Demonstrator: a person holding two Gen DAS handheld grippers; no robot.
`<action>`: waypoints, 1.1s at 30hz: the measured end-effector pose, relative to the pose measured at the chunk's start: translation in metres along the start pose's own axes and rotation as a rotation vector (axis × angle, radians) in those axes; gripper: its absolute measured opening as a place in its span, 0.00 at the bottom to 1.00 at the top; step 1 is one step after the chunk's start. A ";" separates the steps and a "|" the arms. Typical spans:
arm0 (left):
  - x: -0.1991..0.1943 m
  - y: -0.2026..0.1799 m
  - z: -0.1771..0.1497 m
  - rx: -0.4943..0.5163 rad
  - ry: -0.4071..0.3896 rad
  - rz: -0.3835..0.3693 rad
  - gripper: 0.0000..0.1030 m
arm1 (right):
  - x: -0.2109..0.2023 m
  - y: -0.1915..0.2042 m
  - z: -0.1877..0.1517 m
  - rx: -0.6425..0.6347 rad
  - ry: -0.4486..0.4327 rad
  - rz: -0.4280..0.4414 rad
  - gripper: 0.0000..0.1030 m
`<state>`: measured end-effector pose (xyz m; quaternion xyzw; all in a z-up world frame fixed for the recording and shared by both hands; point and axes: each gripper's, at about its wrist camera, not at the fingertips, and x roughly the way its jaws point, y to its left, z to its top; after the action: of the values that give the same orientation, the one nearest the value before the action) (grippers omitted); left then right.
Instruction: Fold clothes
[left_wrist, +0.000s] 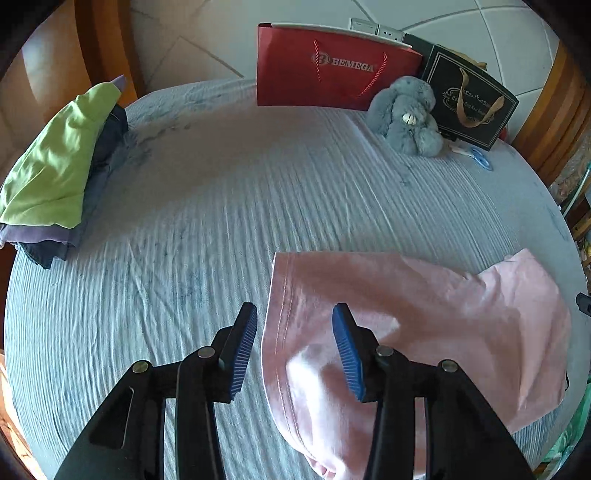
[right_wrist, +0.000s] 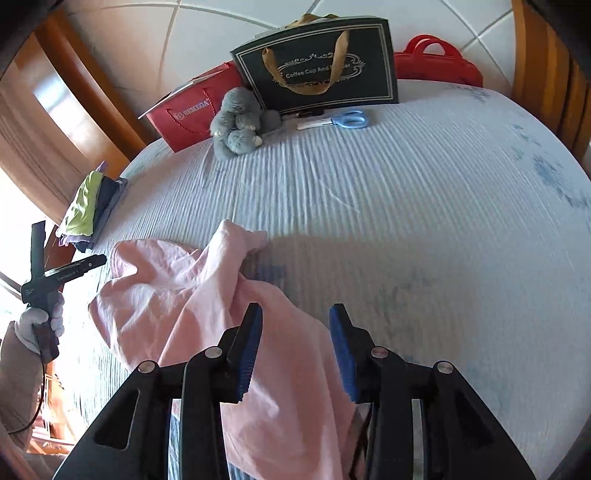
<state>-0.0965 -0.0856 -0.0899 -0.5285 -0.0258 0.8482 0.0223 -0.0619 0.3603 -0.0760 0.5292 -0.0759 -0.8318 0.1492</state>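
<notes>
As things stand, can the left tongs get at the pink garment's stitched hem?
Probably yes. The left tongs are open, and the pink garment lies under them with its stitched hem showing between the fingers. Nothing covers that edge on the bed.

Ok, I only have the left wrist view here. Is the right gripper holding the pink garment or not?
Observer: No. The right gripper is open, with its jaws apart above the pink garment and nothing clamped between them.
Operator: Does the cloth lie flat on that side?
Observer: No, it is bunched, with a ridge of folds running toward its far corner.
Operator: Anything behind the black bag?
Observer: A red plastic case stands behind the right side of the black bag, by the wall.
</notes>
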 end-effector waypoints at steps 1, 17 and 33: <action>0.008 -0.002 0.001 0.005 0.011 0.006 0.42 | 0.010 0.003 0.005 -0.003 0.014 0.009 0.37; -0.003 -0.016 0.010 -0.024 -0.101 0.045 0.02 | -0.050 0.034 0.029 -0.085 -0.286 -0.213 0.01; 0.008 -0.023 -0.067 0.056 0.055 0.032 0.02 | -0.050 -0.029 -0.014 0.110 -0.160 -0.132 0.48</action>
<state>-0.0395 -0.0607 -0.1248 -0.5512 0.0071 0.8340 0.0244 -0.0341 0.4040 -0.0478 0.4721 -0.0980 -0.8741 0.0586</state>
